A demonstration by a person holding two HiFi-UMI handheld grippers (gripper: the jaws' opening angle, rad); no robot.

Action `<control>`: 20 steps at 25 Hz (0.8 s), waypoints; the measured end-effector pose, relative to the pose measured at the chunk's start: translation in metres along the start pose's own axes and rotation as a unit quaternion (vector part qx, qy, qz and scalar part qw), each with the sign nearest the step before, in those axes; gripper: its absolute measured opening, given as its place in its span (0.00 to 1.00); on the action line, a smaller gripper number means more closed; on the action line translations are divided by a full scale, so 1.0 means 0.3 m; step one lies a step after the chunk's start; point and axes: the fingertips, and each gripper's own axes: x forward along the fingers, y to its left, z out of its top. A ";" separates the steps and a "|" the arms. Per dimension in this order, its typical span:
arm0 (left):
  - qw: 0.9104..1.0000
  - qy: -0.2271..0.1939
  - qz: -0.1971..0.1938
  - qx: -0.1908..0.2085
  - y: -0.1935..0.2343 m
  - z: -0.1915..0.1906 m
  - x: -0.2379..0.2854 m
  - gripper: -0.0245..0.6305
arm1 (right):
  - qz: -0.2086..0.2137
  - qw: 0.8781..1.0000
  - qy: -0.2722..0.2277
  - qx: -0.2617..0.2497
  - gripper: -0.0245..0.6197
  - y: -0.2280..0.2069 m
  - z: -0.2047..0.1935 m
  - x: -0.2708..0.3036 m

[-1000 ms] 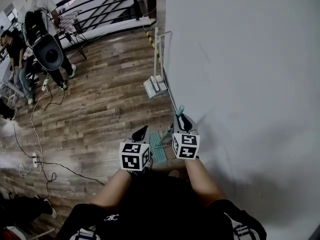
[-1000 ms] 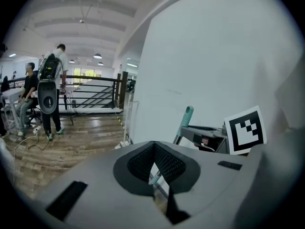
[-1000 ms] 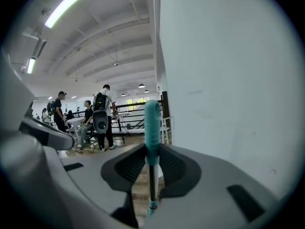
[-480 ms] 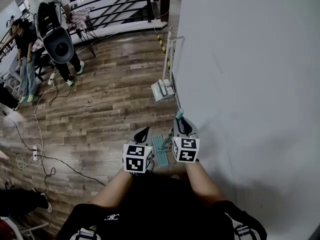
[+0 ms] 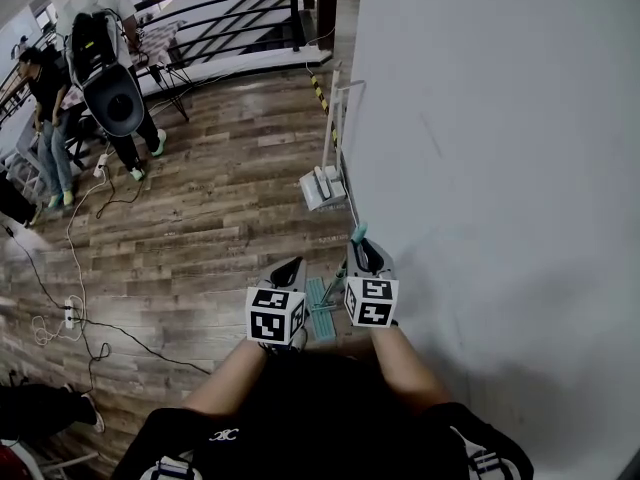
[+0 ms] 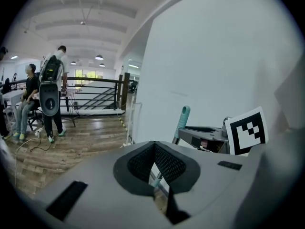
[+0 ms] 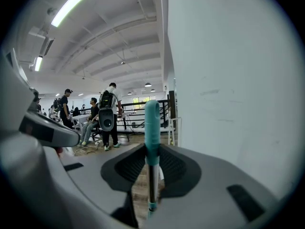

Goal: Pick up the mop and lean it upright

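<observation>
floor: I see wood planks (image 5: 200,228), loose cables (image 5: 68,318)
wall: white (image 5: 500,168)
back: I see people (image 5: 100,63), black railing (image 5: 240,8)

The mop (image 7: 152,142) has a teal grip and silver shaft. The grey left tool (image 5: 289,267) and right tool (image 5: 364,248) bear black-and-white cubes. The floor (image 5: 200,218) is brown planks.
</observation>
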 end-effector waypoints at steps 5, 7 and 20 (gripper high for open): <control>1.000 0.007 -0.011 0.011 -0.030 -0.009 0.031 0.03 | -0.012 1.000 0.000 0.006 0.20 -0.039 -0.015 -0.001; 1.000 0.009 -0.016 0.014 -0.044 -0.009 0.044 0.03 | -0.018 1.000 -0.001 0.009 0.20 -0.062 -0.020 -0.002; 0.997 0.021 -0.055 0.045 -0.130 0.003 0.075 0.03 | -0.134 0.987 0.005 0.093 0.20 -0.386 -0.070 -0.086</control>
